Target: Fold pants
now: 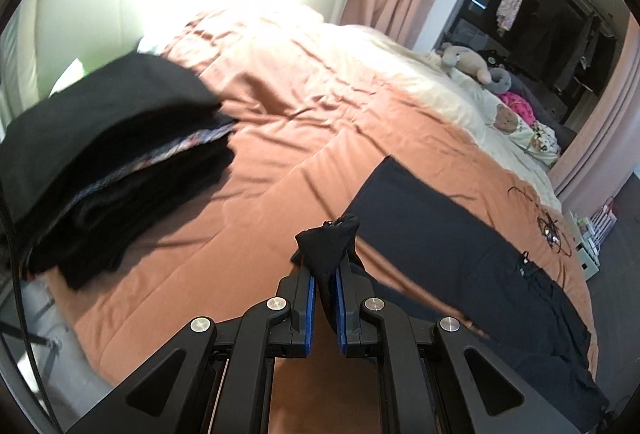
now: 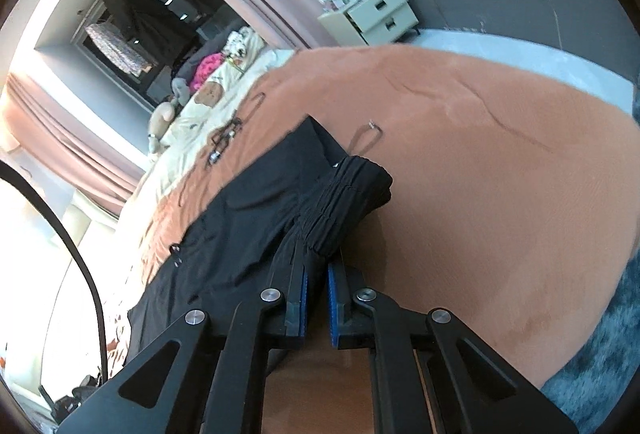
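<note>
Jaws of two grippers, left gripper (image 1: 325, 276) and right gripper (image 2: 316, 284), pinch one pants (image 1: 460, 234).

a bed (image 1: 280, 82) with a wrinkled terracotta duvet (image 1: 208, 234) carries dark pants (image 1: 460, 234) stretched flat, a stack of folded dark clothes (image 1: 112, 162) near the headboard, tangled black cords (image 1: 550, 224), and plush toys (image 1: 472, 64) on the cream sheet.

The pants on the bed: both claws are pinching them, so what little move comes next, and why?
Probably lift both ends together and carry them across to fold the pants in half. The left claw is shut on a bunched end of the fabric, the right claw is shut on the waistband, and the rest lies flat on the bed.
</note>
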